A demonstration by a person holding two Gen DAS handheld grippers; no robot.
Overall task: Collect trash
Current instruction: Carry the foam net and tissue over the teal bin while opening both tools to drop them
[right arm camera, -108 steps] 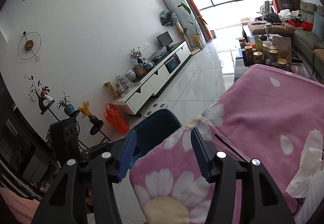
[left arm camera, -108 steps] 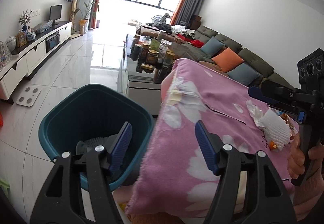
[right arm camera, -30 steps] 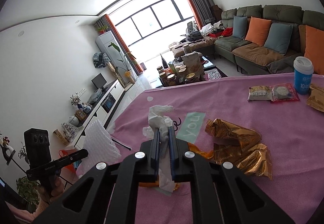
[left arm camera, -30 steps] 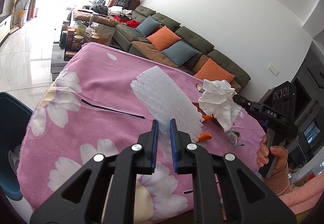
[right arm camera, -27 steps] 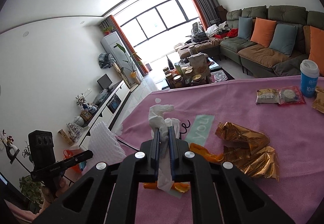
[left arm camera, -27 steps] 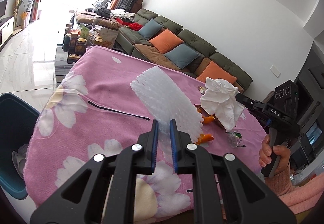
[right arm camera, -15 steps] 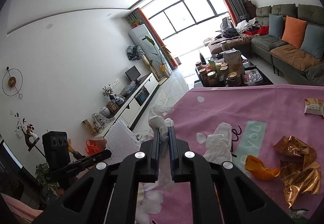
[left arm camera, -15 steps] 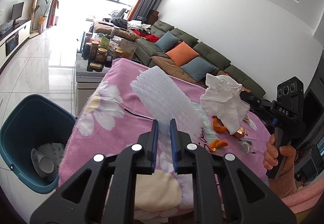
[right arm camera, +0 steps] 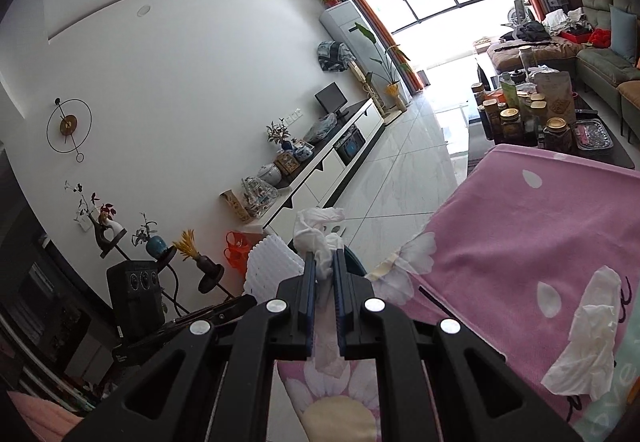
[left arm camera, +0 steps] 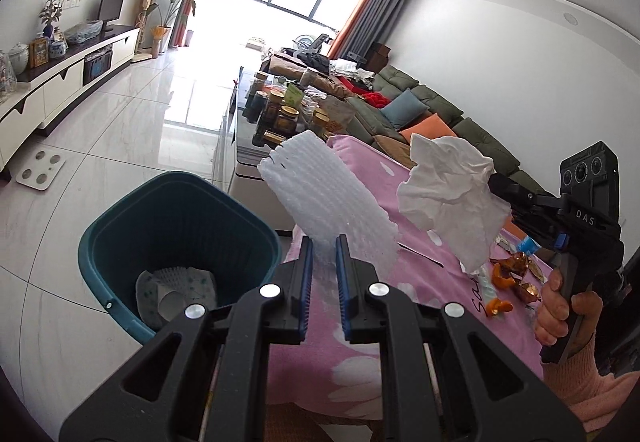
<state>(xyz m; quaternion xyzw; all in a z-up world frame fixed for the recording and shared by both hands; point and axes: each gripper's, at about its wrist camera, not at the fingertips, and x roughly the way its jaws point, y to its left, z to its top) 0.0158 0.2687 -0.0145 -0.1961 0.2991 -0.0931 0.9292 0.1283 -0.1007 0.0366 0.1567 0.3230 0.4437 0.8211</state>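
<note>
Now | left gripper jaws pinching white ribbed foam sheet | right gripper jaws pinching crumpled white tissue | teal plastic bin beside pink-clothed counter

Right wrist view: the teal bin is almost wholly hidden behind the right gripper and its crumpled tissue — only a sliver shows. Left wrist view: the foam sheet covers part of the pink tablecloth; the person's sleeve is cut by the edge.
</note>
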